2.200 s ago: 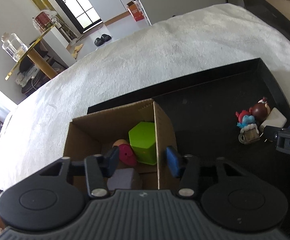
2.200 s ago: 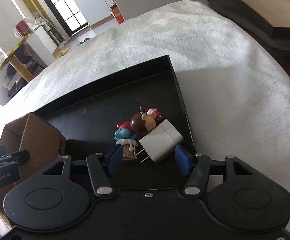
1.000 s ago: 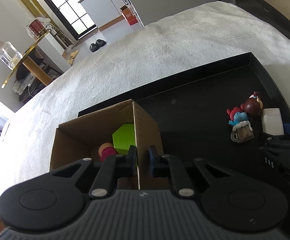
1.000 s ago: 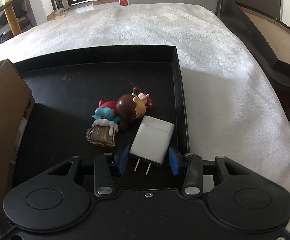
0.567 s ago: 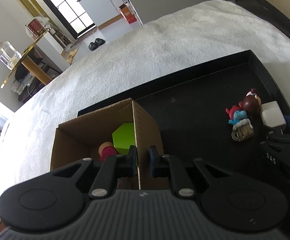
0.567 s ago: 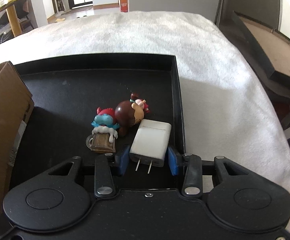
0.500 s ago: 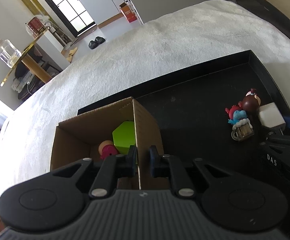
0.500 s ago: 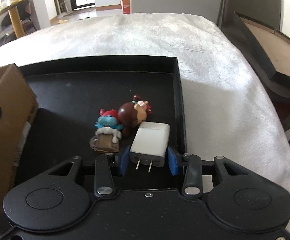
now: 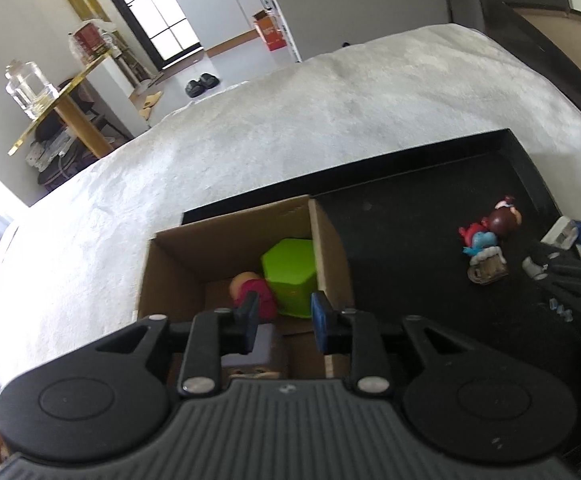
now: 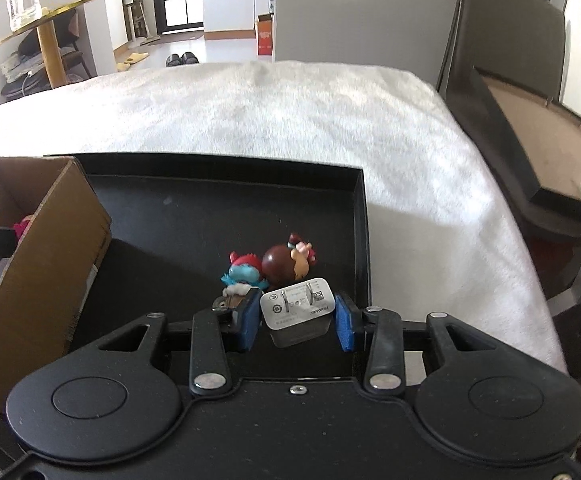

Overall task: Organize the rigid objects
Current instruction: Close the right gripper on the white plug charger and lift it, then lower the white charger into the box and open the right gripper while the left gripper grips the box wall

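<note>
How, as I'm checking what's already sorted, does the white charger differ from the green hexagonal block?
The white charger is boxy with two metal prongs; the green hexagonal block is six-sided and plain. The charger is clamped in the right claw over the black tray; the block lies inside the cardboard box, ungripped. Both are rigid items.

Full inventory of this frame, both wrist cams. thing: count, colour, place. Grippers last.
tray: 1, black, on white blanket
cardboard box: 1, brown, tray's left end
hexagonal block: 1, green, inside box
rounded toy: 1, pink and tan, inside box, beside block
figurines: small cluster, blue, red, brown, tray's right part
charger plug: 1, white, prongs facing camera
left gripper: jaws opening, nothing between, over box
right gripper: shut on charger plug, raised off tray
</note>
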A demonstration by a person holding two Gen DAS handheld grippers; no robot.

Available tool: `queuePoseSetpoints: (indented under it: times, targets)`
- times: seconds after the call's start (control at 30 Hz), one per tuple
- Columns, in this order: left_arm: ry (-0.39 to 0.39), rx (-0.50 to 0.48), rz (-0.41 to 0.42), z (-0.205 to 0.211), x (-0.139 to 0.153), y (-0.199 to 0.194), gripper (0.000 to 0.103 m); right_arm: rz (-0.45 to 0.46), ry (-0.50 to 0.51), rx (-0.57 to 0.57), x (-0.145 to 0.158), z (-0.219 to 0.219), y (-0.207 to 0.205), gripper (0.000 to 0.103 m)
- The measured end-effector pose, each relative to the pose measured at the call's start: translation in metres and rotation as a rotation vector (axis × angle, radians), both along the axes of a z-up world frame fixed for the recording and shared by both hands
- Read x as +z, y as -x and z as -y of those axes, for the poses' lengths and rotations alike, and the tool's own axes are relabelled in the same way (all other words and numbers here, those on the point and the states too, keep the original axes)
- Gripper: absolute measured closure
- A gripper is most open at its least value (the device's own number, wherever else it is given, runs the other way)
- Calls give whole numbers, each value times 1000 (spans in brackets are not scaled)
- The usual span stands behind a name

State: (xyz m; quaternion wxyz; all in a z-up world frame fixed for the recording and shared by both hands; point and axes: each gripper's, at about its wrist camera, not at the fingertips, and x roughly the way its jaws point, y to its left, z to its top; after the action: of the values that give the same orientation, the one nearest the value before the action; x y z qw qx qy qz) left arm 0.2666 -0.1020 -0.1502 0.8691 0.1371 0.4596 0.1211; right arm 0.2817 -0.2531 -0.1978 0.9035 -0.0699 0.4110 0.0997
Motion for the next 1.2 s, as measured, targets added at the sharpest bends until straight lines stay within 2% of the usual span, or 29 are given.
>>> queuePoseSetpoints:
  times: [0.27,0.4,0.53,0.9,1.2]
  targets:
    - [46,44,23,-31,12,11,74,51,31,40,28,-20,7,65]
    - [80,52,29,-47,15,17,64,74,57,70,42,-34,9,65]
    - [115,72,40,-63,15,23,59,97,93,104,54,-51,11,65]
    - [195,117,56,-111,10,32,57,134,155,187,74,-104,20,65]
    - [290,147,71,-143,-4,39,57,148,223,241,76,-150,25,65]
